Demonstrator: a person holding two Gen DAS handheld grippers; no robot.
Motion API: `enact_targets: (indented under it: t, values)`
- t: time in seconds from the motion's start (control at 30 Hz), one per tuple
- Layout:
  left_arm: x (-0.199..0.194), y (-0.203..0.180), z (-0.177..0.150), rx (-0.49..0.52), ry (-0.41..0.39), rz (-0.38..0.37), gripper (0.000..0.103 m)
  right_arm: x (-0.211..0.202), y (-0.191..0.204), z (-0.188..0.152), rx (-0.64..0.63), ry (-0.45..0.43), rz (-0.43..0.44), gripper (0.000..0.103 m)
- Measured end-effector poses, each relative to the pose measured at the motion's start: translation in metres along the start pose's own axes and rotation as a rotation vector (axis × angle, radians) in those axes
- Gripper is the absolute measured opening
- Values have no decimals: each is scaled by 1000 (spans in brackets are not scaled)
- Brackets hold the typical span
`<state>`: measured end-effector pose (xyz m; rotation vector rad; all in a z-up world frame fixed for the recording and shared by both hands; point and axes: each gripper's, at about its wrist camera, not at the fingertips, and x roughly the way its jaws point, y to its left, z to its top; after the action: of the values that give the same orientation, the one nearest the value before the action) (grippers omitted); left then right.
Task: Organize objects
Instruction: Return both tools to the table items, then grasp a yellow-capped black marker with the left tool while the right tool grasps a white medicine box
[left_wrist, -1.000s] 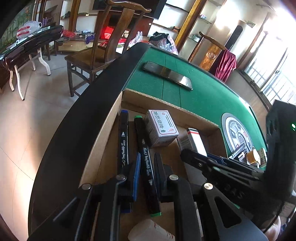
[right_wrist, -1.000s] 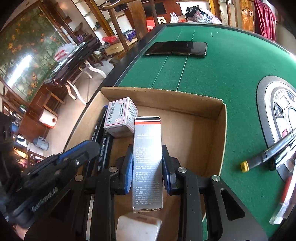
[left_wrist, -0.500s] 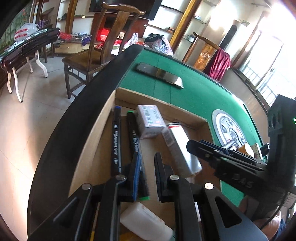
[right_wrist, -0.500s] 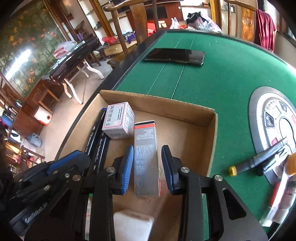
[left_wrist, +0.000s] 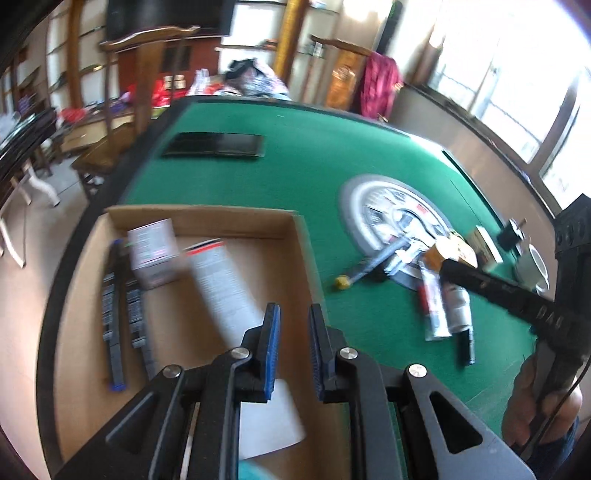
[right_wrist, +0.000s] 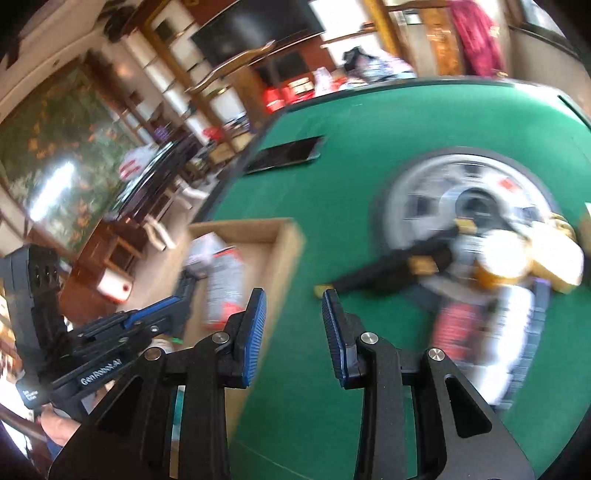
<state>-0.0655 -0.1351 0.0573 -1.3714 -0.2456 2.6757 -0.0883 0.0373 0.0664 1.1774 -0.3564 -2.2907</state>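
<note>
1. The left claw (left_wrist: 293, 308) is clenched to a narrow slit with nothing between its blue pads. It hangs over the near right corner of the cardboard box (left_wrist: 236, 214).
2. The right claw (right_wrist: 294, 293) is released. Its pads stand apart and empty over bare green felt, just right of the box's right wall.
3. The box sits at the near left edge of the green bench (left_wrist: 295, 166).
4. Two dark markers (left_wrist: 110, 314) lie side by side along the box's left wall.
5. A small white carton (left_wrist: 155, 251) sits at the far left of the box floor, beside the markers' far ends.
6. A long silver-white carton (left_wrist: 225, 291) with a red band lies flat and slantwise in the middle of the box, its far end touching or just beside the small carton.
7. A white thing (left_wrist: 269, 417) lies at the near end of the box, partly hidden by the left claw's frame; what it is cannot be told.
8. To the right of the box, loose things are heaped on and near the grey round panel (left_wrist: 369, 206) set in the felt. They include a dark tool with a yellow tip (left_wrist: 373, 262), a white-and-red tube (left_wrist: 432, 295) and an orange-and-yellow pack (left_wrist: 447, 251). Blur hides the rest.
9. A white cup (left_wrist: 533, 266) stands at the far right.
10. A black phone (left_wrist: 214, 144) lies flat on the felt, far beyond the box.
11. A person's hand (left_wrist: 535, 402) grips the right claw's handle at the near right of the left wrist view.
</note>
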Motion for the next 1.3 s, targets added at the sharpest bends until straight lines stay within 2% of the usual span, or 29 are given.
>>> enact_targets:
  t: [0.23, 0.3, 0.47, 0.6, 0.77, 0.83, 1.0, 1.1, 1.2, 1.3]
  values:
    - [58, -69, 38, 57, 55, 5, 16, -54, -94, 4, 150, -139, -71, 31]
    - [80, -80, 51, 42, 54, 44, 15, -64, -112, 7, 176, -167, -94, 31]
    - [119, -84, 61, 5, 133, 66, 16, -86, -147, 15, 284, -214, -103, 31]
    - [118, -90, 57, 27, 131, 64, 16, -91, -158, 15, 330, -221, -87, 31]
    - [109, -118, 42, 153, 168, 28, 16, -88, -154, 16, 340, -217, -63, 31]
    - [109, -128, 37, 159, 195, -21, 15, -89, -155, 15, 341, -225, -68, 31]
    - [106, -135, 36, 161, 196, -31, 16, -94, -166, 16, 374, -242, -100, 31]
    - [111, -130, 40, 152, 185, 1, 16, -98, -175, 17, 396, -255, -114, 31]
    - [125, -126, 40, 137, 216, 12, 15, -102, -180, 19, 408, -268, -133, 31]
    - [125, -128, 33, 169, 182, 51, 17, -108, -187, 21, 417, -281, -169, 31]
